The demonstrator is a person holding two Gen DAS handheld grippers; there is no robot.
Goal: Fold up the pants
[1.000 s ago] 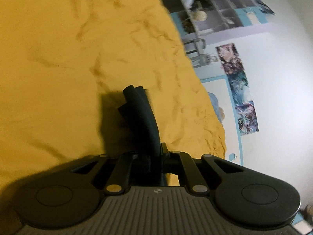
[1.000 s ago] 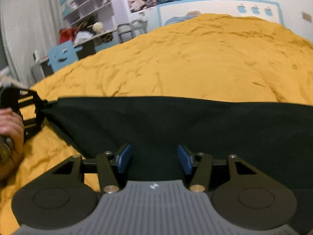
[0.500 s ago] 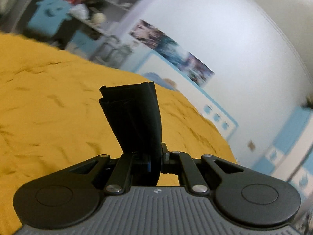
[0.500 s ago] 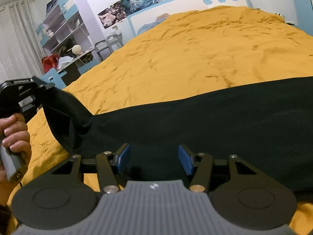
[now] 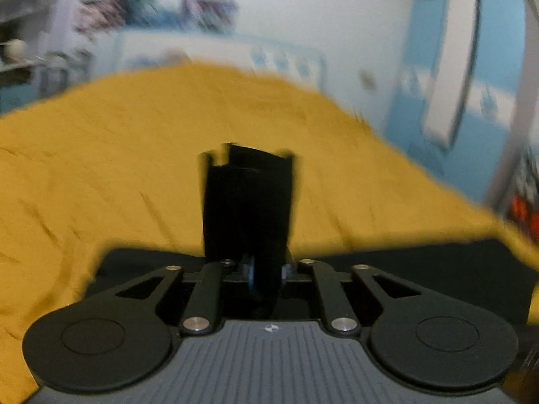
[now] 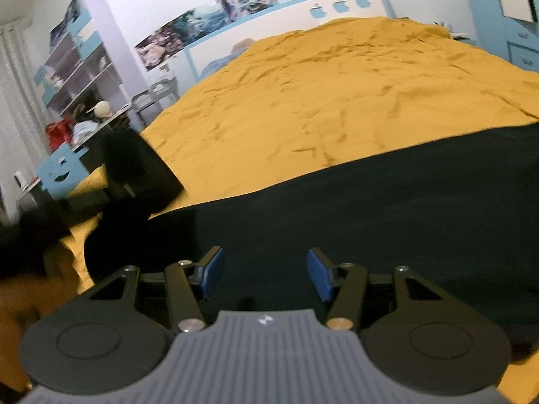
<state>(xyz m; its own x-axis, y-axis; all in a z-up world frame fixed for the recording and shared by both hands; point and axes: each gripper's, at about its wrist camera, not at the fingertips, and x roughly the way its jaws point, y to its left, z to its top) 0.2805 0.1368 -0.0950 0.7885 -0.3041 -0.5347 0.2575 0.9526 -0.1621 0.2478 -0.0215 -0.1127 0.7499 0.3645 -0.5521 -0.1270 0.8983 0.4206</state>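
Bedroom setting: an orange bedspread point(image 6: 337, 101) covers the bed, with a blue-trimmed headboard point(image 6: 303, 10), wall posters point(image 6: 209, 13) and open shelving point(image 6: 74, 67) behind it. Your task item, the black pants point(image 6: 387, 222), lies spread across the near part of the bedspread, its far edge running as a long slanted line in the right wrist view; the cloth reads as flat, dark and nearly featureless. Your left gripper point(image 5: 266, 269) has its jaws pressed together on a bunched end of the pants point(image 5: 247, 202), which stands up in front of the camera as a folded black column with stepped layers at its top. Your right gripper point(image 6: 264, 272) hovers over the cloth with its blue pads point(image 6: 320, 276) spread apart and nothing between them. At the left of the right wrist view, the lifted end of the pants and the left gripper point(image 6: 114, 168) merge into one dark blurred mass. Motion blur softens the whole left wrist view, so wall and furniture details there cannot be read. The pants run out of frame at the right.
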